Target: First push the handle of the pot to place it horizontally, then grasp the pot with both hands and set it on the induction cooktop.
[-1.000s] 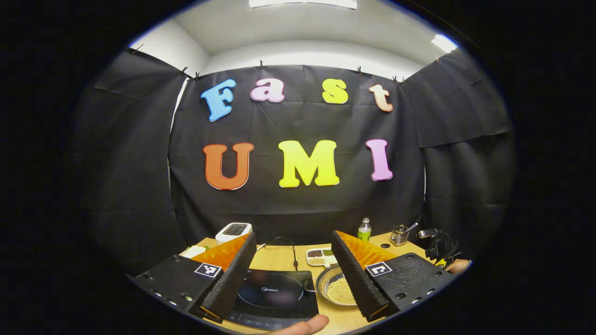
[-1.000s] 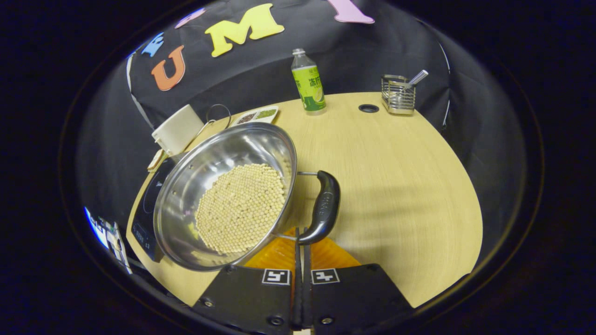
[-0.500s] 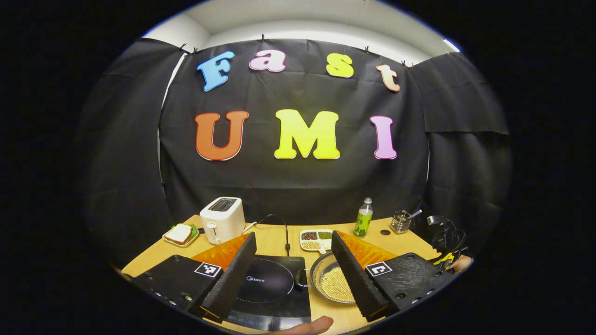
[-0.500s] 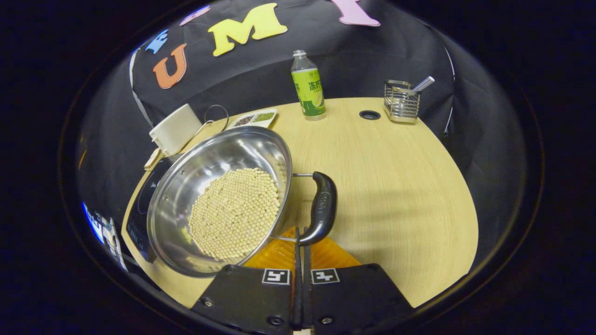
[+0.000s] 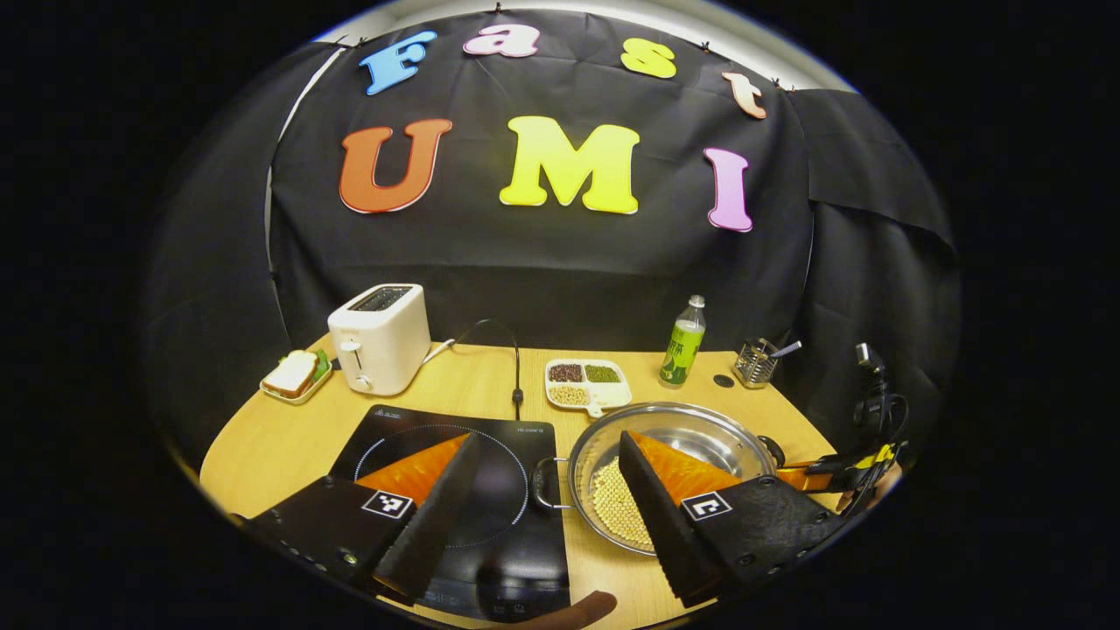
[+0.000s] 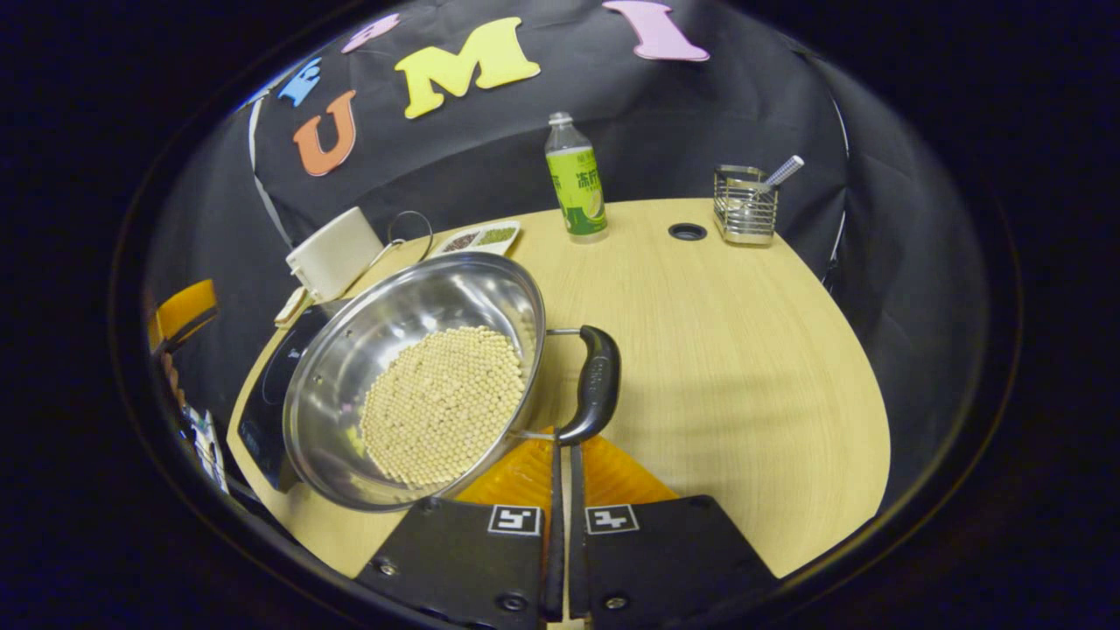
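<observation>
pot: round steel pot (image 6: pixel 411 367) holding pale beans, on wooden table (image 6: pixel 744 350), rim just beside black induction cooktop (image 5: pixel 455 464)
handle: black side handle (image 6: pixel 597 385), nearest right gripper
right gripper (image 6: pixel 561 455): fingers together, tips at handle's end
left gripper (image 5: pixel 547 499): spread wide, above cooktop and pot rim
room: bare tabletop right of handle

Your left gripper (image 5: pixel 547 512) carried two broad wedge-shaped fingers with ribbed inner faces, each on a flat black block bearing a small square black-and-white marker. Small round screws dotted the lower edge of those blocks. Your right gripper (image 6: pixel 562 455) had the same flat black blocks, one square marker on each and a screw near each bottom corner. Seen from the left gripper view, that right gripper (image 5: pixel 840 472) trailed black cables with a yellow fitting.
</observation>
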Tool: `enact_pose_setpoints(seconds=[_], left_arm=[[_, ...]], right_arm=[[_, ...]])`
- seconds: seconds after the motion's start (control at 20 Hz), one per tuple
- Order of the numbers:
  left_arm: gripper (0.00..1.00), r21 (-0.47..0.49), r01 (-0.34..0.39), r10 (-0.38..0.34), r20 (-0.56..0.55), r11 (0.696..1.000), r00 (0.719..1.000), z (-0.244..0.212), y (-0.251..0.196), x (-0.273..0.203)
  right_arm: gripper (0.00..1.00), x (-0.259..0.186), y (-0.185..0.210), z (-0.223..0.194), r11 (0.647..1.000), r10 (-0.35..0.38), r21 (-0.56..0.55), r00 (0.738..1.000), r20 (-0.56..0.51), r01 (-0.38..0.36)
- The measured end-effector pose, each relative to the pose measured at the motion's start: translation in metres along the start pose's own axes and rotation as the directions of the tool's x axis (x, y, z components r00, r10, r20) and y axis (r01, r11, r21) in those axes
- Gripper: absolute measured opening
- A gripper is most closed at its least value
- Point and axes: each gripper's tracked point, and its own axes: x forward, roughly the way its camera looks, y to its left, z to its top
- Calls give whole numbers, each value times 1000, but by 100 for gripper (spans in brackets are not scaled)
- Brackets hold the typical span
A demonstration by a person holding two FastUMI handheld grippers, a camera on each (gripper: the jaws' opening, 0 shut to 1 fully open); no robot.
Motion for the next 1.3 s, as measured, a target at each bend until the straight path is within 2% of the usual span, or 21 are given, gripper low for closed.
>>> enact_pose_setpoints(seconds=[0.05,0.15,0.25,0.3,0.4,0.7,0.9,1.1,1.2,1.3], left_arm=[[95,9,4,-4,-21,1000,1000,-7,-1,4],[95,18,-1,2,-68,1000,998,-20,-2,13],[95,-6,12,-12,-102,1000,995,-27,-7,21],[95,-24,21,-24,-117,999,993,-32,-10,24],[95,-39,30,-35,-144,999,989,-37,-13,32],[95,-49,12,-24,-251,999,968,-57,-14,54],[95,-49,-12,-4,-325,999,946,-75,-9,70],[95,-80,-29,-3,-379,996,926,-87,-5,86],[95,-59,-38,11,-400,998,917,-91,-3,93],[95,-23,-37,24,-419,999,908,-96,1,96]], right_arm=[[8,-3,-2,-1,1000,-5,-4,1000,8,5],[33,-10,-10,0,999,-26,-21,999,20,26],[68,-19,-16,7,999,-47,-25,998,48,48],[77,-22,-17,10,998,-50,-22,997,55,52],[89,-30,-17,17,999,-45,-16,997,59,46],[89,-33,-19,39,997,-74,-3,995,65,75],[89,-20,-8,49,998,-61,34,996,60,59],[89,0,-10,58,993,-111,53,992,66,108],[87,11,-15,58,987,-145,81,987,64,139],[87,21,-10,52,986,-129,110,991,42,124]])
